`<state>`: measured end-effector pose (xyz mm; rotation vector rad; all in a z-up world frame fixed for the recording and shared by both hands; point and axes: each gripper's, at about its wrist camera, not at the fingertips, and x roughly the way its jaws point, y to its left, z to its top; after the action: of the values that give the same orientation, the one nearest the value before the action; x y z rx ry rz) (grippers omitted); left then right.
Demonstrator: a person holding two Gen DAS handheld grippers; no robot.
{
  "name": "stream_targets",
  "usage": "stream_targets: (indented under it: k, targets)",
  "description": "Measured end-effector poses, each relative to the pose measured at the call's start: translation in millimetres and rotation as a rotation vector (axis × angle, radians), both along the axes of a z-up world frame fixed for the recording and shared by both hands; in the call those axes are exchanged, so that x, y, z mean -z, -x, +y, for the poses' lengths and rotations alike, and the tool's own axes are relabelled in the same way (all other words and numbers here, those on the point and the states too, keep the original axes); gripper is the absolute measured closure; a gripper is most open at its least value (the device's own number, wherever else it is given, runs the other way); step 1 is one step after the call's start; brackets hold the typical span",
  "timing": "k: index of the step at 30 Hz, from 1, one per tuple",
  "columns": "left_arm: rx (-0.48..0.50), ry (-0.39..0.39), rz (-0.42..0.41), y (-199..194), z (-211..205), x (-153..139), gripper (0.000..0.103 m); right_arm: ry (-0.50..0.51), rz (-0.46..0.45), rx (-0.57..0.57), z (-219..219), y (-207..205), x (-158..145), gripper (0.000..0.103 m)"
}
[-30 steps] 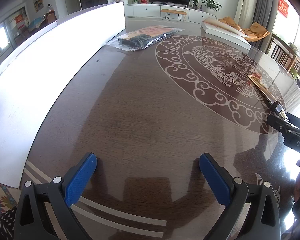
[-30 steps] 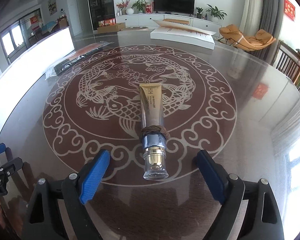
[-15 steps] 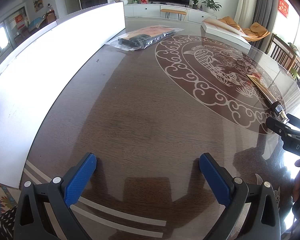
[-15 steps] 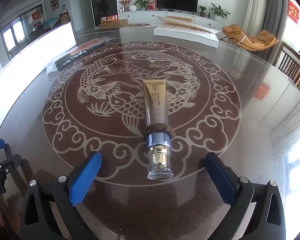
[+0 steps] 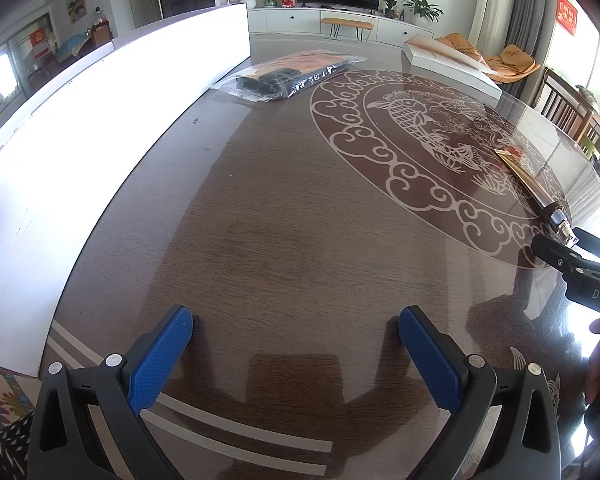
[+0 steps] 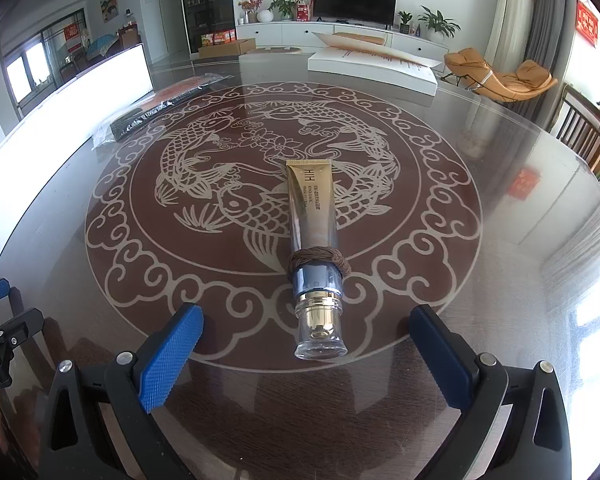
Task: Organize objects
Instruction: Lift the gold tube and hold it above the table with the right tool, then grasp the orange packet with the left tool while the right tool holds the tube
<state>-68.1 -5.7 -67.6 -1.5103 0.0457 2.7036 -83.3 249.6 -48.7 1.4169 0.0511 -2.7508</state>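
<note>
— What do we see beyond the work itself?

— We see a dark round table (image 6: 532, 280) under glass, with a pale carp medallion (image 6: 228, 168) at its centre. At far left lies a clear plastic packet (image 5: 288, 76) of dark and orange goods, beside a long white board (image 5: 100, 120).

— And farther off?

— We find a flat white box (image 6: 372, 70) at the far edge, a television (image 6: 354, 2) on a white cabinet (image 6: 340, 36), potted plants (image 6: 436, 22) and an orange lounge chair (image 6: 500, 76) at far right.
</note>
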Motion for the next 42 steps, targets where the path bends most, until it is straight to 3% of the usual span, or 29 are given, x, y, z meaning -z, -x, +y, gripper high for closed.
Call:
stream_targets:
  k: [13,17,19,22,26,33,37,38,39,40,41,42]
  targets:
    - [0.004,-0.004,-0.005,0,-1,0,0.000,0.000,0.000,0.000,0,0,0,0.000]
    - [0.075,-0.112,0.016,-1,-2,-14,0.000,0.000,0.000,-0.001,0,0,0,0.000]
    - [0.142,-0.111,0.056,5,3,-26,0.000,0.000,0.000,-0.001,0,0,0,0.000]
    - [0.256,0.006,0.098,44,20,-48,0.000,0.001,0.000,-0.001,0,0,0,0.000]
    - [0.358,0.113,0.154,127,31,-72,0.000,0.007,0.002,0.000,1,0,0,0.000]
    - [0.390,0.205,0.077,260,39,-43,0.000,0.004,0.001,-0.005,-1,1,0,0.000]
    - [0.300,0.183,-0.038,305,26,-8,0.000,0.005,0.001,-0.006,0,2,0,0.000]
    - [0.270,0.092,-0.043,311,16,-7,0.000,0.010,0.002,-0.006,0,1,0,0.000]
    - [0.216,0.071,-0.055,315,8,-5,0.000,0.015,0.004,-0.006,1,1,0,0.000]
    - [0.185,0.004,-0.082,317,-1,-2,0.000,0.019,0.004,-0.007,2,1,0,0.000]
    - [0.175,-0.018,-0.066,312,-7,-2,0.000,0.021,0.005,-0.007,2,1,0,0.000]
    - [0.173,-0.016,-0.052,304,-9,-1,0.007,0.022,0.005,-0.007,2,1,0,0.000]
